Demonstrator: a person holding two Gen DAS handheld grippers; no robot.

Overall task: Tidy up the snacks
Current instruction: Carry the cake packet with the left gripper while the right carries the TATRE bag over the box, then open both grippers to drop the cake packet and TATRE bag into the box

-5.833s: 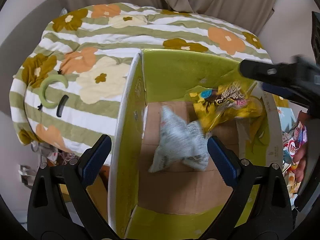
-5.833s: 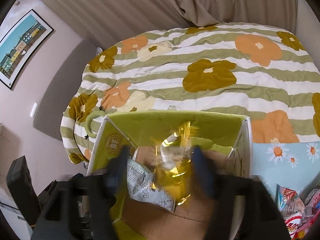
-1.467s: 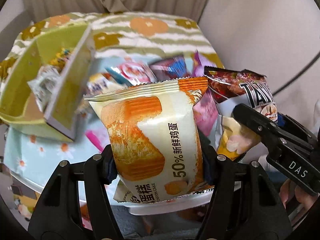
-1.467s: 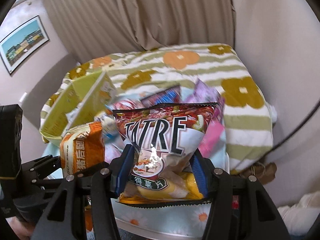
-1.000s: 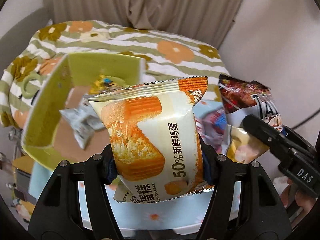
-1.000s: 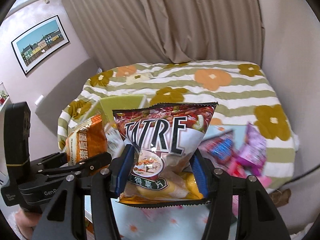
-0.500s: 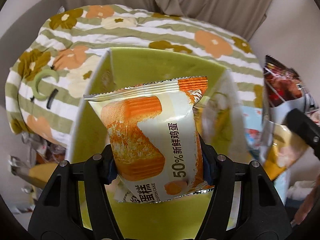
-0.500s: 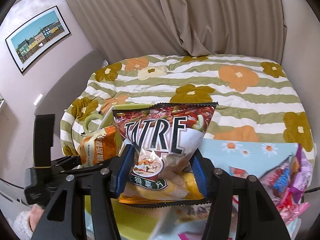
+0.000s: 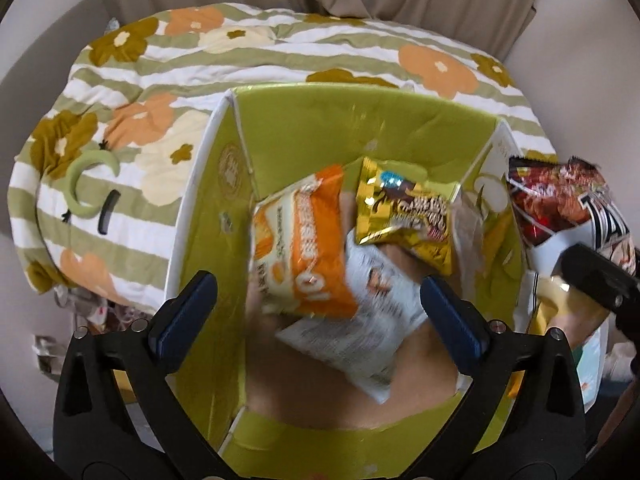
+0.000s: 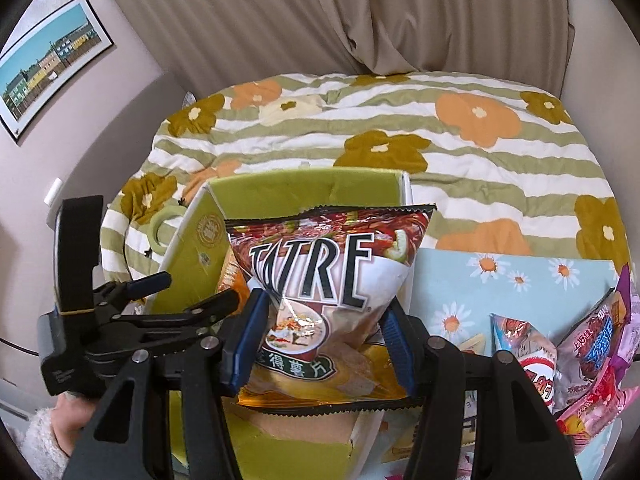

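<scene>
Left wrist view: left tool (image 9: 320,304) spread wide over the green box (image 9: 360,128), jaws just opened, nothing pressed between the pads. Orange cake packet (image 9: 308,248) loose and blurred inside the box, lying tilted over a white wrapper (image 9: 360,340) on the brown cardboard floor. Gold packet (image 9: 408,216) beside it, further back toward the far wall. At the right edge, outside the box wall, a slice of the red chip bag (image 9: 560,208) with the black arm of the other tool across it.

Right wrist view: right tool (image 10: 320,336) clenched on the chip bag (image 10: 328,280), blue pads pressing its lower sides, bag upright and hiding most of the box interior. Only the box's far wall (image 10: 304,192) and left wall visible, plus a sliver of orange behind the bag's left edge. Left tool (image 10: 188,292) seen from the side at lower left, jaws apart over the box, held by a hand (image 10: 76,412) in a fluffy white sleeve. To the right, on the blue daisy cloth (image 10: 520,276) of the bench, a heap of pink and red snack packets (image 10: 580,352) not seen from the left wrist. Floral striped quilt (image 10: 400,128) on the bed behind, curtain (image 10: 320,12) beyond, framed picture (image 10: 48,60) on the left wall only here.
</scene>
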